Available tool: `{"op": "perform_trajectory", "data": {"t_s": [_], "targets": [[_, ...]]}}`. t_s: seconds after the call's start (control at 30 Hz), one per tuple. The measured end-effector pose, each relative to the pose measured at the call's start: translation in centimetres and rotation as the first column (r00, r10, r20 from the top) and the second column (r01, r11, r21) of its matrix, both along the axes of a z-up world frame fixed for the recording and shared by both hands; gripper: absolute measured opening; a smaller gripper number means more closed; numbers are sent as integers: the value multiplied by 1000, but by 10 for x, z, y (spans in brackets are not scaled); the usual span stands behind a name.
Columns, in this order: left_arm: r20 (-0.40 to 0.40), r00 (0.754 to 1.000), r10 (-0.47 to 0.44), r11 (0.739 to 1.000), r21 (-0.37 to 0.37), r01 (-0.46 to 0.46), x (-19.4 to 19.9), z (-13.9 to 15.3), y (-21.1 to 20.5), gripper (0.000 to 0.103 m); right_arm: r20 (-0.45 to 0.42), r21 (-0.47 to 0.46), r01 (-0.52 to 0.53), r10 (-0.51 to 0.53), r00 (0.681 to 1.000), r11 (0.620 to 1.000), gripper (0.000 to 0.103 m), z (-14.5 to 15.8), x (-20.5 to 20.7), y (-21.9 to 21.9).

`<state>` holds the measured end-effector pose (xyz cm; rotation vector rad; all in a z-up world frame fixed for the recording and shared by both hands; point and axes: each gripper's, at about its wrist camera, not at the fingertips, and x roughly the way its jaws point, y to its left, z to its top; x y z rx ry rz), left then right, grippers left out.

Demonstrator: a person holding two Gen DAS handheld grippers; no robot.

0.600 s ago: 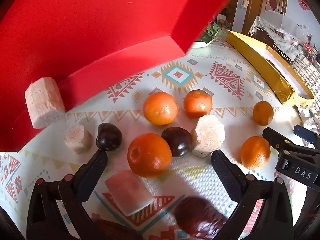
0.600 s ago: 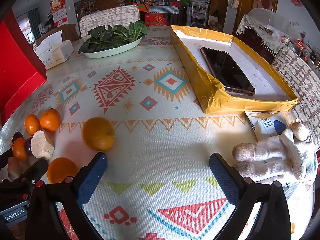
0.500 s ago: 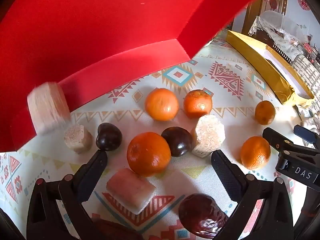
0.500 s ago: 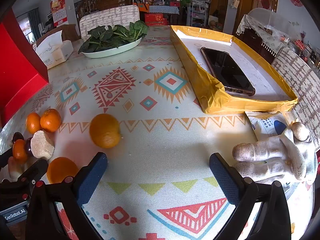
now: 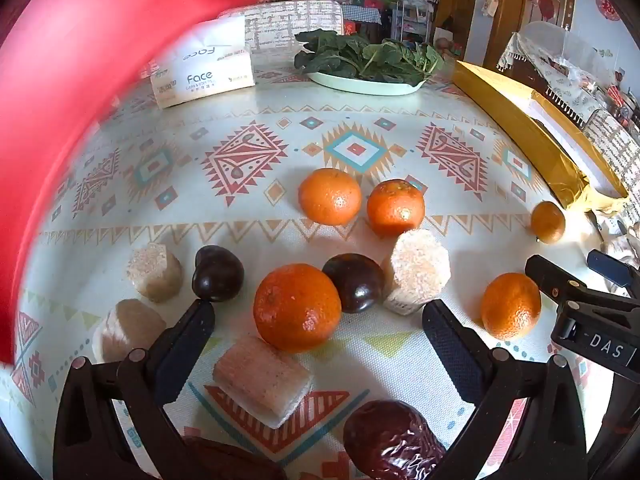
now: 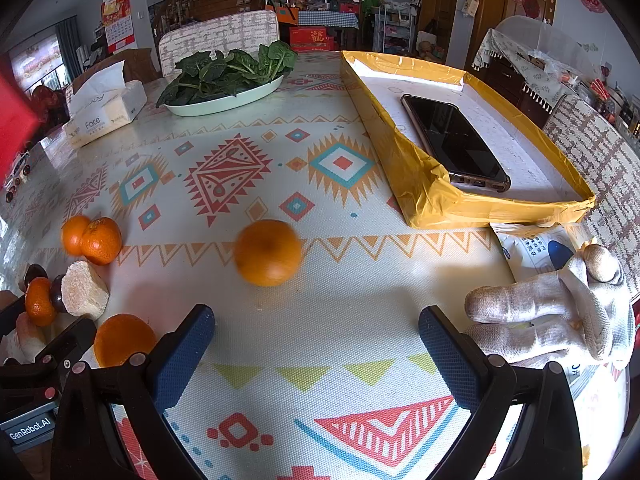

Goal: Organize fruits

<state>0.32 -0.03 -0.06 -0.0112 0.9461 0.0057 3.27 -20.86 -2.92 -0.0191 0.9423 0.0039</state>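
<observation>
Left wrist view: left gripper (image 5: 318, 322) spread wide above the patterned worktop (image 5: 256, 216), nothing between its dark padded fingers (image 5: 188, 344), tilted downward over a scatter of fruit. Closest ahead, a large round orange mandarin (image 5: 297, 307), touching a dark glossy plum-like fruit (image 5: 354, 282) on its right; just beyond that, a pale cut sugarcane chunk (image 5: 418, 276) standing on end. Further back, two more orange mandarins (image 5: 330, 196) side by side. Left of centre, a second dark fruit (image 5: 217, 273) beside two beige cane chunks (image 5: 154, 266). Between the fingers, low in frame, a pinkish cane piece (image 5: 262, 382) lying on its side and a wrinkled red date (image 5: 394, 444). Blurred red panel (image 5: 52, 120) along the left edge. Right wrist view: right gripper (image 6: 316, 334) likewise wide, holding nothing, over bare worktop; one blurred orange mandarin (image 6: 267, 252) alone ahead of it, well apart from the cluster at far left. White gloved hand (image 6: 552, 316) resting at right, near a yellow-taped shallow box (image 6: 424, 196) with a black phone (image 6: 454, 142) inside. White dish of green leaves (image 6: 228, 92) and a tissue pack (image 6: 106, 114) at the far side.
</observation>
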Motion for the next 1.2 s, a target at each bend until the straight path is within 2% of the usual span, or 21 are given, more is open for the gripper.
{"op": "perform_trajectory", "data": {"t_s": [1.2], "targets": [[0, 1000, 0, 1000, 0, 0, -3, 1, 3, 103, 0, 0, 0, 0, 1000, 1000, 103, 0, 0, 0]]}}
